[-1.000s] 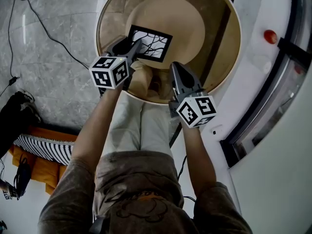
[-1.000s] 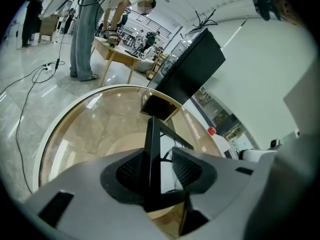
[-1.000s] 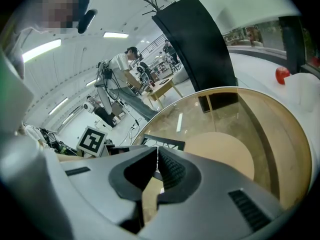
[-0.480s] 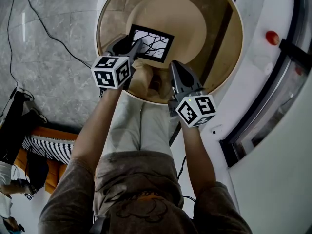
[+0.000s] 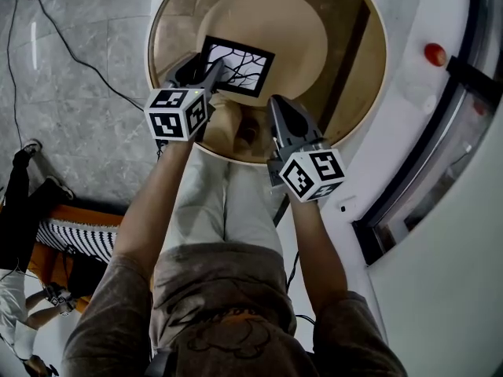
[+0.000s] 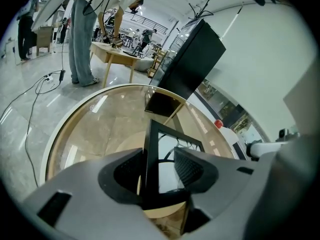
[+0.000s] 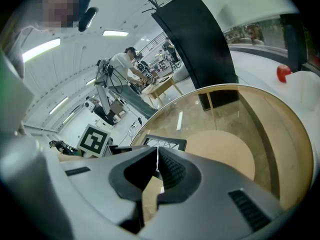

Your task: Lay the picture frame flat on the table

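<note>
The picture frame [image 5: 236, 65], seemingly near flat by the table's [image 5: 354, 45] near edge, is straddled, unclamped, by the left gripper's [image 5: 206, 72] just-widened jaws; the right gripper's [image 5: 276, 104] jaws are seen together.

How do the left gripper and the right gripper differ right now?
The left gripper holds its jaws apart, having just been opening them, with an edge of the black picture frame between them; the right gripper has its jaws together, empty. The left gripper is at the frame; the right gripper is short of it. Both point down at the round glass table.
</note>
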Motion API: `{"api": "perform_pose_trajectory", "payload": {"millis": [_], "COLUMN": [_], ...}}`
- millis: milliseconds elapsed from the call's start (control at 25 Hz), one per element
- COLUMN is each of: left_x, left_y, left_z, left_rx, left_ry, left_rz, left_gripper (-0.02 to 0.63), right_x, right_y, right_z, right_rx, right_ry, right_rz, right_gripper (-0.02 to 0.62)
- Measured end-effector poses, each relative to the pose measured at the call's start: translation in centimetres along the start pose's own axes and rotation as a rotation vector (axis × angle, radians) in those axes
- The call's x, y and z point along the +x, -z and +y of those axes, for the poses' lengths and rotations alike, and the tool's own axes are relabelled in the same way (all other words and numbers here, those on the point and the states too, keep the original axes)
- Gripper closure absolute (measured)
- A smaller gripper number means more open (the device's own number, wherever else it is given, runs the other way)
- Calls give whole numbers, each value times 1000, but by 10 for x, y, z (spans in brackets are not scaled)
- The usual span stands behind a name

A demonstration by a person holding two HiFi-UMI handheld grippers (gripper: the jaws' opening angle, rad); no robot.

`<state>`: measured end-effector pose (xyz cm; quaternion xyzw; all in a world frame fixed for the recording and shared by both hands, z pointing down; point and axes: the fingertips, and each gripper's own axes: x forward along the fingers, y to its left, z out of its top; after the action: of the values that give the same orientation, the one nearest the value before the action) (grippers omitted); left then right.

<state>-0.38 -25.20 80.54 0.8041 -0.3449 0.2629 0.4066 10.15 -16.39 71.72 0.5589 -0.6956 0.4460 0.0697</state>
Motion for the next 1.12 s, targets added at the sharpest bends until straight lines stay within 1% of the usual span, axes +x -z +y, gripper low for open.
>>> {"api": "perform_pose_trajectory", "payload": {"millis": [320, 800, 880, 960, 1000, 1120], "left_x": [1, 2, 2, 3, 3, 3], "left_y": [2, 1, 1, 3, 4, 4], "left_z": [0, 1, 2, 4, 5, 6], "left_rx": [15, 61, 77, 115, 134, 141], "left_ry": [-27, -60, -70, -100, -117, -127], "left_rz": [8, 15, 18, 28, 31, 25], "left_gripper": [405, 399, 399, 397, 414, 420], "right_x": [-3, -3, -2, -2, -2, -3], "right_y": [2, 3, 4, 5, 6, 8], "right_z": [-4, -6, -7, -7, -7, -7], "right_rx": [4, 19, 22, 22, 23, 27], "right_ry": [4, 11, 13, 14, 15, 15], "right_rz": [-7, -14, -17, -17, -18, -21], "right_gripper": [575, 575, 575, 575, 575, 575]}}
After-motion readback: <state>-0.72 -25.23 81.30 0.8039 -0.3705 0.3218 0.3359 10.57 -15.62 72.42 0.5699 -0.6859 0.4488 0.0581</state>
